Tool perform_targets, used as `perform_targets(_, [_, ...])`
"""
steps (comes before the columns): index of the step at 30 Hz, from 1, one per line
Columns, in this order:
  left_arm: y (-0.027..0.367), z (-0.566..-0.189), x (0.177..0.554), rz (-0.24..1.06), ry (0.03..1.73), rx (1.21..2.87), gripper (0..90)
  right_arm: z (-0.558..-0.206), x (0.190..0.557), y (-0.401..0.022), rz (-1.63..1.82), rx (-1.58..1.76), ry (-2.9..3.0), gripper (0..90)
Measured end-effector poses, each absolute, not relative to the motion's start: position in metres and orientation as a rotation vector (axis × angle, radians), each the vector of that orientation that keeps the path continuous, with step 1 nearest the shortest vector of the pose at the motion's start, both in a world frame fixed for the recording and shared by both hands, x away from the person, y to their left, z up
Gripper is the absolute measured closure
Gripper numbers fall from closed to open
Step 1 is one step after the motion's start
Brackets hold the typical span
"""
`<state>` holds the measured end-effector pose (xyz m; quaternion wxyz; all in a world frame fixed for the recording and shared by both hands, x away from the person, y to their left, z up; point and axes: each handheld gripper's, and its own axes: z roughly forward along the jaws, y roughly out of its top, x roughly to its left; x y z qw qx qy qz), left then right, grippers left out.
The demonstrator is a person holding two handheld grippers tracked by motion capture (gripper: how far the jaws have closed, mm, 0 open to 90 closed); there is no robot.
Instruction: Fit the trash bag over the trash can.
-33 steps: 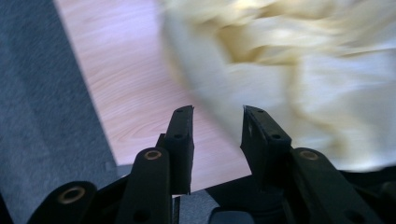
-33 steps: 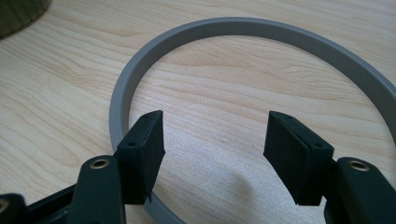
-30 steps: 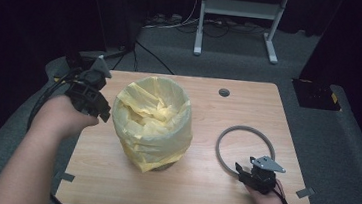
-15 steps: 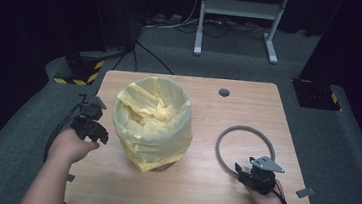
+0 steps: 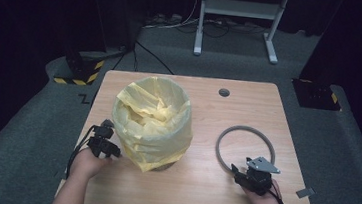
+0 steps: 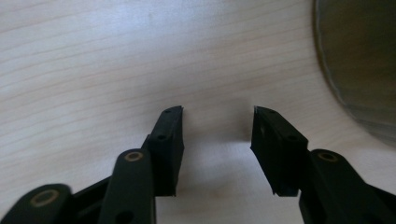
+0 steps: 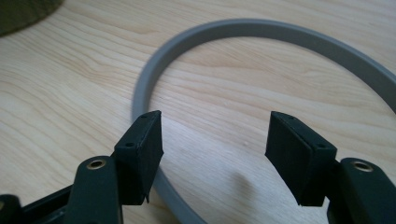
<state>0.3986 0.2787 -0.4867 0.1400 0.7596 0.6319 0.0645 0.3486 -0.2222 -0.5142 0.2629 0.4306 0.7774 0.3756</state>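
Your wooden table carries everything here, and the biggest thing on it is the bin lined with a yellow bag, standing upright toward the left half of the top, the bag's edge folded down over the outside of the rim. To its right, well apart from it, the grey ring lies flat on the wood near your right hand. Your left gripper sits low at the near left foot of the bin, just beside the bag's lower fold; in the left gripper view its jaws stand parted over bare wood with nothing between them, they have just been opening, and the bin's dark curved wall shows at the upper right of that view, near the tips but apart from them. Your right gripper rests at the near edge of the ring, its grey three-cornered plate on top. In the right gripper view the jaws are spread wide and released, and the ring's band runs under the left jaw's tip and curves away ahead; the pads are not pressing on it, though whether that left jaw touches the band you cannot tell from here. A small round grommet hole sits near the far edge of the table.
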Motion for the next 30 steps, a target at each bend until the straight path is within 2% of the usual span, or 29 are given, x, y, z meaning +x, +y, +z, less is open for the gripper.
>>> perform_targets(2, [0.274,-0.49,0.397,0.297,1.742,2.239,52.4,-0.512,0.347,-0.217,1.039,1.155,2.104,35.8])
perform_targets(3, [0.274,-0.491,0.396,0.323,1.704,2.248,49.2,-0.509,0.346,-0.213,1.084,1.164,2.117,35.7])
perform_targets(7, [0.277,-0.498,0.397,0.403,1.633,2.173,44.5,-0.496,0.349,-0.19,1.154,1.138,2.113,35.6])
perform_targets(10, [0.28,-0.506,0.396,0.512,1.613,2.041,43.4,-0.484,0.356,-0.163,1.184,1.082,2.116,38.5])
perform_targets(15, [0.273,-0.516,0.399,0.61,1.57,1.926,52.6,-0.469,0.386,-0.121,1.207,1.078,2.046,49.7])
perform_targets(16, [0.272,-0.517,0.401,0.613,1.571,1.901,54.6,-0.468,0.39,-0.118,1.204,1.081,2.046,50.1])
perform_targets(18, [0.274,-0.519,0.405,0.53,1.582,1.801,58.8,-0.469,0.404,-0.102,1.186,1.089,2.047,50.7])
perform_targets(20, [0.274,-0.521,0.41,0.331,1.558,1.707,66.5,-0.473,0.412,-0.091,1.181,1.105,2.058,51.1])
perform_targets(21, [0.27,-0.522,0.411,0.313,1.54,1.717,67.5,-0.475,0.415,-0.087,1.185,1.111,2.069,51.2])
perform_targets(23, [0.267,-0.523,0.41,0.321,1.527,1.726,75.6,-0.48,0.417,-0.081,1.189,1.115,2.086,51.2])
perform_targets(30, [0.25,-0.523,0.408,0.344,1.477,1.772,76.5,-0.487,0.405,-0.079,1.196,1.086,2.1,49.6])
